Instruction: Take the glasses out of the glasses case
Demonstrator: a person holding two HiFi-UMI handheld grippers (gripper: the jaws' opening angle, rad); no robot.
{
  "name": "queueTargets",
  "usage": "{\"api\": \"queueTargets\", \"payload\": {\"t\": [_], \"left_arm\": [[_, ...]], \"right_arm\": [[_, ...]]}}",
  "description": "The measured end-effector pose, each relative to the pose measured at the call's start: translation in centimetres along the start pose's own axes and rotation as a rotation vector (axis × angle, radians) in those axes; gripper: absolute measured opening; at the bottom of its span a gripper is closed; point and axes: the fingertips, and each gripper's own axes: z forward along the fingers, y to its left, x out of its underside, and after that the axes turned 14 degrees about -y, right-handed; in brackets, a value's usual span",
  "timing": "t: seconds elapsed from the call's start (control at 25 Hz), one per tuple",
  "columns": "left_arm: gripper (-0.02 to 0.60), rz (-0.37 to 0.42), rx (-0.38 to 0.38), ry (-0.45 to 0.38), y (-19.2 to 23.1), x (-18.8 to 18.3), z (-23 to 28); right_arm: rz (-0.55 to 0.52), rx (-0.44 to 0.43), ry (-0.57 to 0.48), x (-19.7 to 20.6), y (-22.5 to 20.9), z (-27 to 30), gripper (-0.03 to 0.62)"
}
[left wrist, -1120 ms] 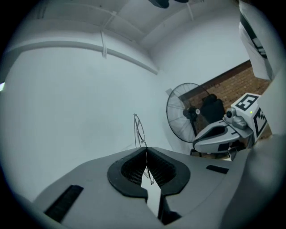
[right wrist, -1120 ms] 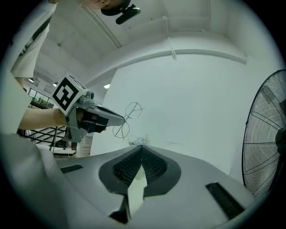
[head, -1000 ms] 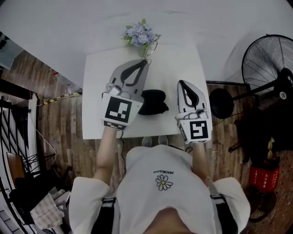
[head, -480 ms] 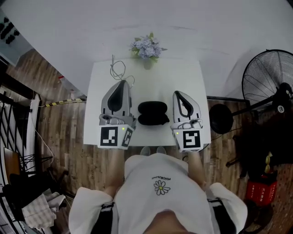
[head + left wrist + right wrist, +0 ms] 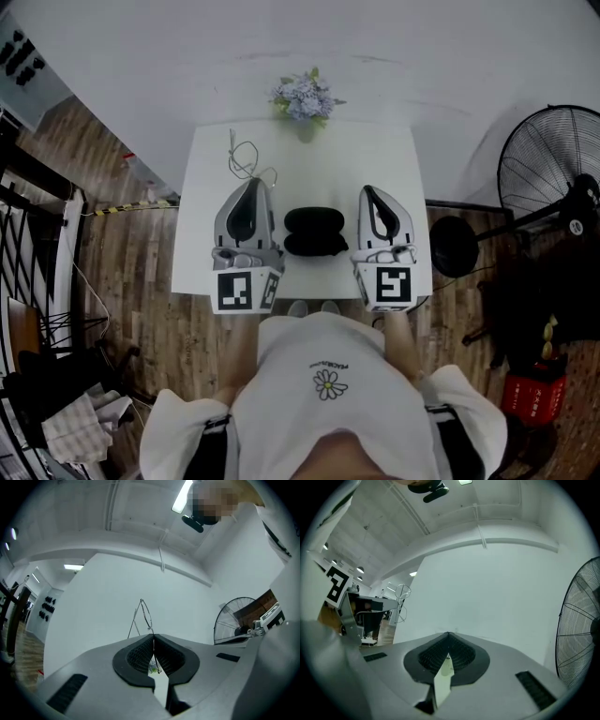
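The black glasses case [image 5: 314, 232] lies open in the middle of the white table [image 5: 384, 150], between my two grippers. My left gripper [image 5: 253, 182] is left of the case and shut on the thin wire-framed glasses [image 5: 246, 156], which stick out beyond its tips over the table's back left. In the left gripper view the wire frame [image 5: 142, 616] rises from between the closed jaws of the left gripper [image 5: 153, 637]. My right gripper [image 5: 367, 189] hangs to the right of the case, shut, with nothing in it. The right gripper [image 5: 448, 633] shows its jaws pressed together.
A small vase of pale blue flowers [image 5: 305, 97] stands at the table's back edge. A black standing fan [image 5: 553, 155] is on the wooden floor to the right. The person's body is close to the table's near edge.
My left gripper has swung left, away from the flowers and case, carrying the glasses and turning to point straight ahead. The right gripper has hardly moved.
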Motion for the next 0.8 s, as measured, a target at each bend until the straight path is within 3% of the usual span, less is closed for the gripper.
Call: {"api": "queueTargets", "payload": {"t": [0.8], "left_arm": [[0.020,0.019,-0.020,-0.054,0.0,-0.9,-0.6]], "right_arm": [[-0.027,-0.003,0.028,0.4,-0.3,-1.1,0.009]]}}
